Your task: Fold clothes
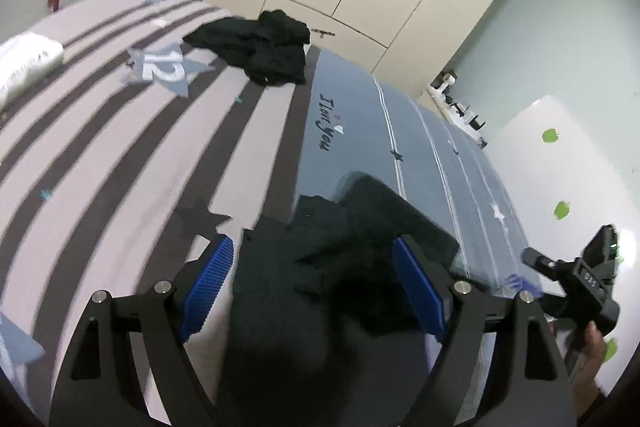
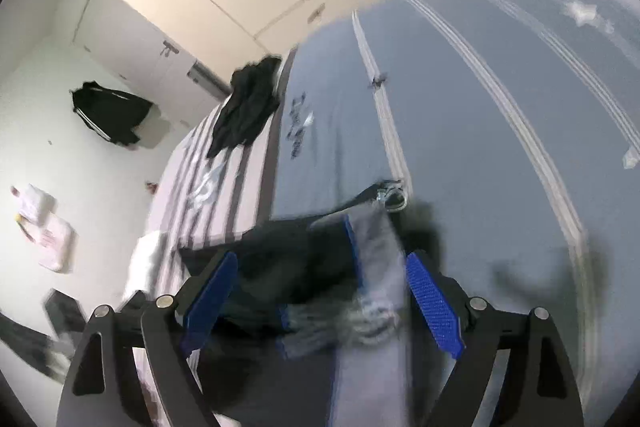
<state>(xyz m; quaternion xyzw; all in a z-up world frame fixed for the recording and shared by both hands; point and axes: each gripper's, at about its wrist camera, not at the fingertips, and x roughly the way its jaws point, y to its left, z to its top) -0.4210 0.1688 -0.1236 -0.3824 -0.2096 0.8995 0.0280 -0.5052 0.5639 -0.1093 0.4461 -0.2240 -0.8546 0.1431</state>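
Left hand-held gripper [image 1: 312,291] released, jaws wide above dark folded cloth garment [image 1: 340,247] on striped grey bed [image 1: 120,155]. Right hand-held gripper [image 2: 320,295] likewise released. One fold seemingly laid; crumpled black clothing heap [image 1: 264,51] at twelve o'clock unfolded.
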